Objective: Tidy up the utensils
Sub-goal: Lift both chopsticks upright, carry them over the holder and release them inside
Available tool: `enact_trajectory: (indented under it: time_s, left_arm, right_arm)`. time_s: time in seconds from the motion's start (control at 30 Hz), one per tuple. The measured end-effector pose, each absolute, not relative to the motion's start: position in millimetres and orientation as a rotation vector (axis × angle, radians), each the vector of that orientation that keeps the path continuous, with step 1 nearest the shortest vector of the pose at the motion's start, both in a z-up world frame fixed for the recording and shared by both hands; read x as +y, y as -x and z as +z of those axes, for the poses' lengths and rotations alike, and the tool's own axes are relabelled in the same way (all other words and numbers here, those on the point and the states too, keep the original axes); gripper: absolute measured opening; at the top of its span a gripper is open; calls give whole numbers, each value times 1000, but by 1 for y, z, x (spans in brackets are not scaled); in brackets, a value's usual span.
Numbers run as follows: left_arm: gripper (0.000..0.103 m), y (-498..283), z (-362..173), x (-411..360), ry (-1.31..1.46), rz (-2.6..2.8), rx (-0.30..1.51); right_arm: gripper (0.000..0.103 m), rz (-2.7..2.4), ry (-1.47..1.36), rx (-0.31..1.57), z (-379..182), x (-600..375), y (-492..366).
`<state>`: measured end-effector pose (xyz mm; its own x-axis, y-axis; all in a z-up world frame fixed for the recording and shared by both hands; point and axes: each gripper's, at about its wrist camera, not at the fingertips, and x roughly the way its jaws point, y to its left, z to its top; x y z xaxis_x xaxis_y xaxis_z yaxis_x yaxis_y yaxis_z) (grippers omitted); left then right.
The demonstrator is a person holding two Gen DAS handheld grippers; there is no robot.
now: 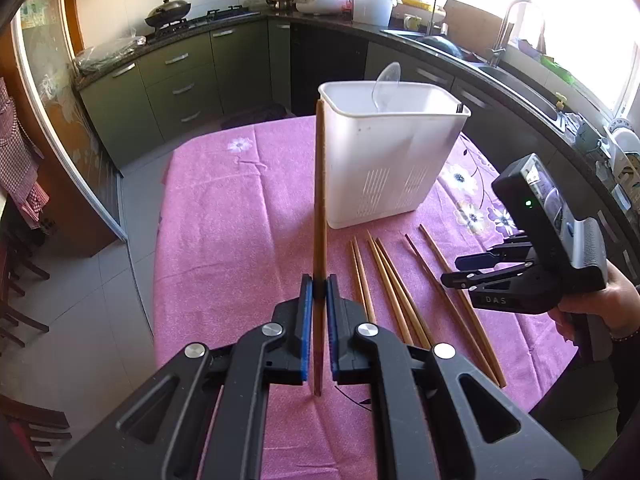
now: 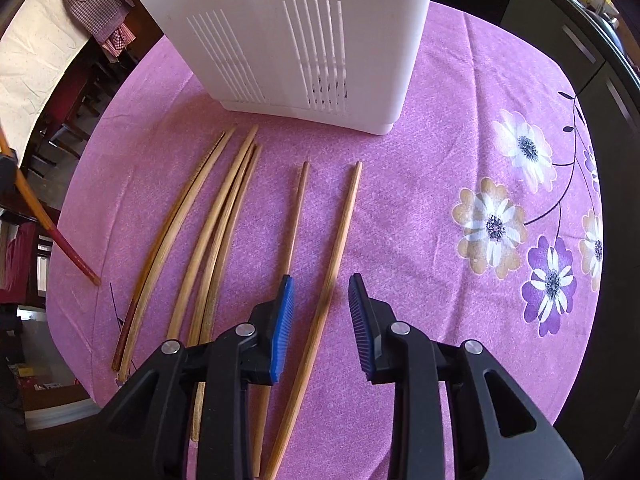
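Over on the left, the left gripper (image 1: 319, 288) is clamped on one wooden chopstick (image 1: 320, 200), held upright just beside the left wall of the white utensil holder (image 1: 384, 168), top end about level with the rim. Probably best to lift it clear of the rim before tipping it in. Further right, six loose chopsticks (image 2: 224, 240) lie on the pink tablecloth (image 2: 440, 200), and the right gripper (image 2: 321, 312) hangs spread apart around the rightmost chopstick (image 2: 340, 240); lowering squarely should grab only that one.

My left gripper (image 1: 319, 292) is black plastic with blue ribbed pads (image 1: 306, 312) and silver screws (image 1: 271, 329). My right gripper (image 2: 320, 316) matches. "DAS" is stamped on it at the right of the left view.
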<state>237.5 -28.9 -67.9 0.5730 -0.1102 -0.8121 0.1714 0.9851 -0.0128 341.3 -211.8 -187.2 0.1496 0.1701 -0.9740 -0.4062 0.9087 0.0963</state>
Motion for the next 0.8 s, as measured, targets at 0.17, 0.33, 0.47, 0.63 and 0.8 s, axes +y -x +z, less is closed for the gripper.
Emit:
enact_trajectory:
  time_s: [0.17, 0.33, 0.47, 0.63, 0.8]
  left_arm:
    - [7, -226, -60, -22, -76, -168, 924]
    - [7, -224, -63, -20, -76, -172, 921]
    - [7, -224, -63, -20, -76, -175, 920]
    - [7, -223, -63, -21, -81, -176, 921]
    - [7, -222, -63, -22, -89, -180, 921]
  right_arm:
    - [19, 376, 247, 1365, -192, -199, -348]
    - [9, 370, 260, 1344, -195, -191, -346]
    - [7, 387, 235, 1291, -177, -204, -332]
    - [7, 424, 203, 1132, -120, -220, -308]
    - [7, 457, 167, 975, -62, -241, -273]
